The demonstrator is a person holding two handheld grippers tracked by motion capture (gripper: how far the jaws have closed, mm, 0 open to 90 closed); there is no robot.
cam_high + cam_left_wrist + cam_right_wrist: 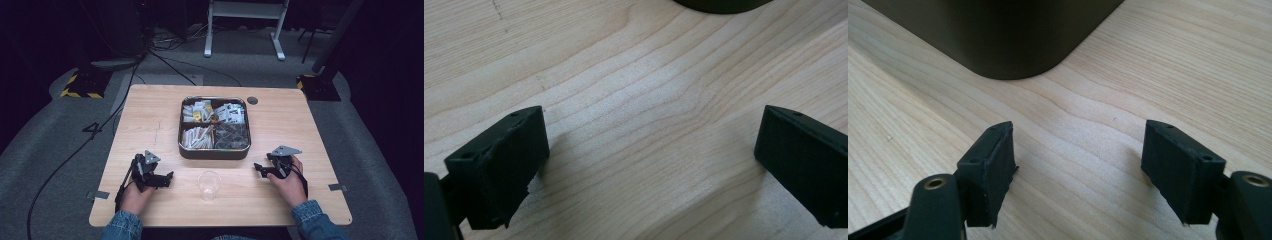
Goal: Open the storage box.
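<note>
While jaws gape, both grippers flank the cup (208, 184).

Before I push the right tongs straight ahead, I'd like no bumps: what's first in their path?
Probably the dark tray: its rounded corner lies ahead of the open right tongs, slightly left.

dark lab: cables (170, 67), hazard-taped stands (82, 85).

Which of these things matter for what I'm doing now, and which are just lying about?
In the job:
clear plastic cup, between the grippers
compartment tray of sachets
left gripper, open, empty
right gripper, open, empty

Lying about:
cable on the floor
white stand behind the table
</note>
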